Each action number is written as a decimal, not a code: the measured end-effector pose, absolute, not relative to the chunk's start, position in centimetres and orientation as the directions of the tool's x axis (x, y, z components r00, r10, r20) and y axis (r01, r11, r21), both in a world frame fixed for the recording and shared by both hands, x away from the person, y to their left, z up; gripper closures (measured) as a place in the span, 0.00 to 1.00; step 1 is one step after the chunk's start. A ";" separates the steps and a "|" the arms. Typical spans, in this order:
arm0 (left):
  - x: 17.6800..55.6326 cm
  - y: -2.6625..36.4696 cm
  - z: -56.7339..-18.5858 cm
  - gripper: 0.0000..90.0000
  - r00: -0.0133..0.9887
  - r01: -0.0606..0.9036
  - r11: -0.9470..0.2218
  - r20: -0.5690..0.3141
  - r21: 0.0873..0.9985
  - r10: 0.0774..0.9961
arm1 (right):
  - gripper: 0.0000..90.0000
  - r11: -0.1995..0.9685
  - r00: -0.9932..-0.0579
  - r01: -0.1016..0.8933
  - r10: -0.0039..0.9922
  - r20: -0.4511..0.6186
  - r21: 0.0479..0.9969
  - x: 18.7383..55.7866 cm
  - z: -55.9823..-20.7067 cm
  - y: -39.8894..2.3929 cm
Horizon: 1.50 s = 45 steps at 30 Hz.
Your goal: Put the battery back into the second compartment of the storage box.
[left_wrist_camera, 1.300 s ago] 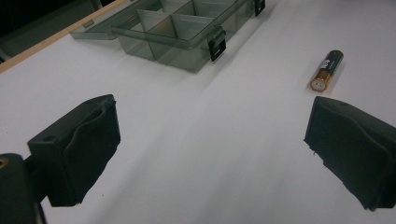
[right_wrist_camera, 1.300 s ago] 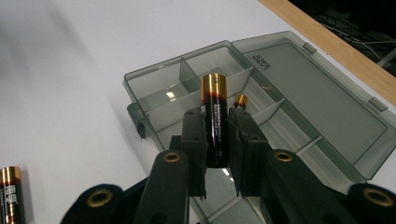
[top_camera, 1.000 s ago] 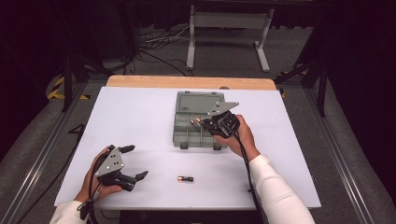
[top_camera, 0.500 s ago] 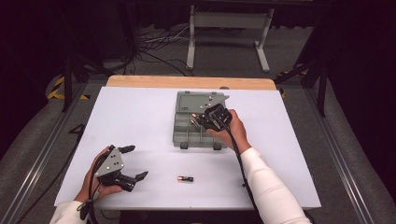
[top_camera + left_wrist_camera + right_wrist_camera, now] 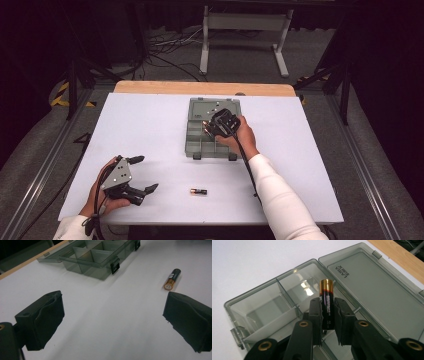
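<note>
- Right gripper over the open box; jaws clamped on a battery, long axis along the jaws, gold end out over the compartments
- Left gripper low over the desk; jaws wide, empty; second battery just beyond the right-hand jaw, nearest this hand

A white table carries an open grey compartment box and a loose battery.

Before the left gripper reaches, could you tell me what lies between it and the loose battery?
Bare white table between left gripper and battery, per its own view.
</note>
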State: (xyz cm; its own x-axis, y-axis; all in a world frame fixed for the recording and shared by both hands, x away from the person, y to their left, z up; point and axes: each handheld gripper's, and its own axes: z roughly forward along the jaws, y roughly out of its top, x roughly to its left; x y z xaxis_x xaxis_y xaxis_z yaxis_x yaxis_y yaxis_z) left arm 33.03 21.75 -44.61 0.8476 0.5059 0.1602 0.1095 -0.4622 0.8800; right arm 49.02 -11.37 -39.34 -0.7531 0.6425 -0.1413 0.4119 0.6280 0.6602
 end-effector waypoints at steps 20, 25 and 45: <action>33.0 21.8 -44.6 0.04 0.850 0.107 -0.463 0.161 0.880 0.502 | 0.86 0.595 -0.732 0.460 0.674 -0.098 0.659 49.9 -40.8 -11.3; 33.0 21.8 -44.6 0.04 0.849 0.112 -0.460 0.156 0.881 0.505 | 0.86 0.586 -0.728 0.466 0.680 -0.089 0.662 50.1 -41.1 -11.4; 33.0 21.7 -44.6 0.04 0.847 0.111 -0.466 0.162 0.878 0.506 | 0.74 0.549 -0.747 0.396 0.659 -0.088 0.736 48.2 -39.9 -12.7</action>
State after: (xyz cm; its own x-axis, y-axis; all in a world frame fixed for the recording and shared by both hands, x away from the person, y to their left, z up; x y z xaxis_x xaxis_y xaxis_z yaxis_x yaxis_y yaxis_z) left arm 33.03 21.71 -44.64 0.8470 0.5064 0.1617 0.1110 -0.4660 0.8778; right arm 48.19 -12.69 -39.94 -0.7474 0.6585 -0.0884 0.3962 0.5486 0.7363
